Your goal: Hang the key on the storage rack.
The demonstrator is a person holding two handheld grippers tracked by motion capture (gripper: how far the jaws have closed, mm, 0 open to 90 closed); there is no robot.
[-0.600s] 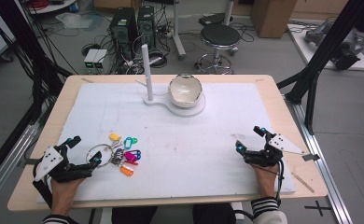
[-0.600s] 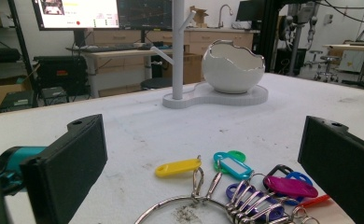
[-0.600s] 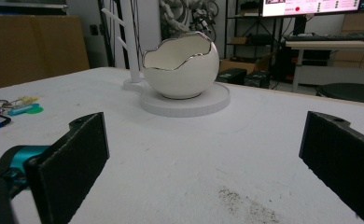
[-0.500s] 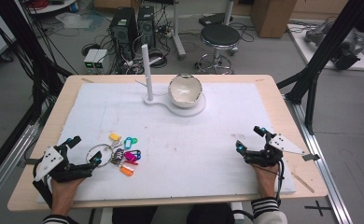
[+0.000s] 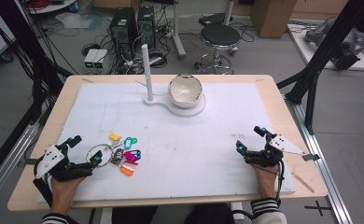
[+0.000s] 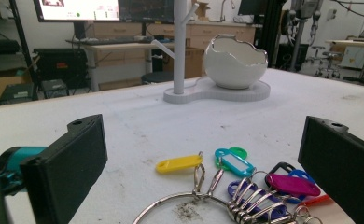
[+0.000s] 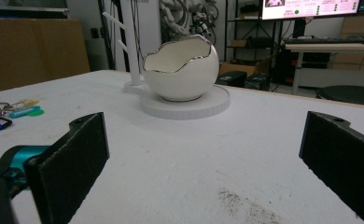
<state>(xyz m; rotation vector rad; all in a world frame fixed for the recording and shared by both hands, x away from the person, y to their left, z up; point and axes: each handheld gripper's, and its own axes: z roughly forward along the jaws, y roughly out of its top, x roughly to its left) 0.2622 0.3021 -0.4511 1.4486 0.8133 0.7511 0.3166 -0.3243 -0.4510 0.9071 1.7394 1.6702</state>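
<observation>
- Keys (image 5: 119, 156) on a big metal ring, hung with coloured tags, lie on the white surface (image 5: 185, 140) at its near left, right in front of the left hand-held gripper (image 5: 83, 150).
- Left hand-held gripper stands wide open, its jaws apart on either side of the ring (image 6: 180, 210), which the left gripper view shows just ahead and between them, untouched.
- Little has changed in the past half second: both hand-held grippers sit where they were, and the bunch has not shifted.
- That stillness suggests the pick-up has not begun; the likely next move is a short push forward and a squeeze on the ring.
- Right hand-held gripper (image 5: 251, 139) rests at the near right, also open and holding nothing, well apart from the keys.
- White stand (image 5: 147, 74) with pegs and an egg-shaped bowl (image 5: 185, 89) share a base at the far middle, a probable place for the keys.
- Thin ring lying flat may slip out of a shallow grip.
</observation>
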